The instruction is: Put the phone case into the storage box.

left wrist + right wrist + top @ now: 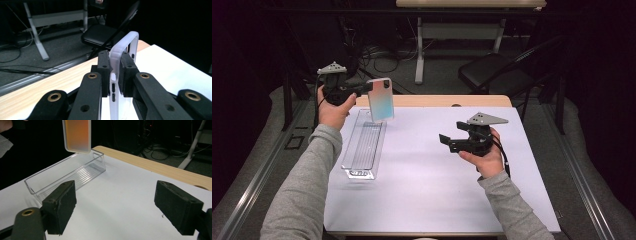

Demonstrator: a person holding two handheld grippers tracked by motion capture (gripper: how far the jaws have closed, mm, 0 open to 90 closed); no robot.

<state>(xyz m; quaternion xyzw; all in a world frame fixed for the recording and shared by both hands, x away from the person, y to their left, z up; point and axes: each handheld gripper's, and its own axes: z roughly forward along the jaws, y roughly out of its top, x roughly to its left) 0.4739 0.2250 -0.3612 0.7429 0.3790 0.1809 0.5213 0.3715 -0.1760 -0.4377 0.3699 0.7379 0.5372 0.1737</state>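
The translucent phone case with an iridescent pink-to-teal back hangs in the air above the far end of the clear ribbed plastic bin, its long axis close to upright with a slight lean, and its back facing the right side of the desk. The left gripper holds it level by one long edge, with the jaws clamped on the frosted rim. The right gripper hovers over the white desk sheet well apart from the case, pointing toward the bin, its jaws wide apart with nothing between them.
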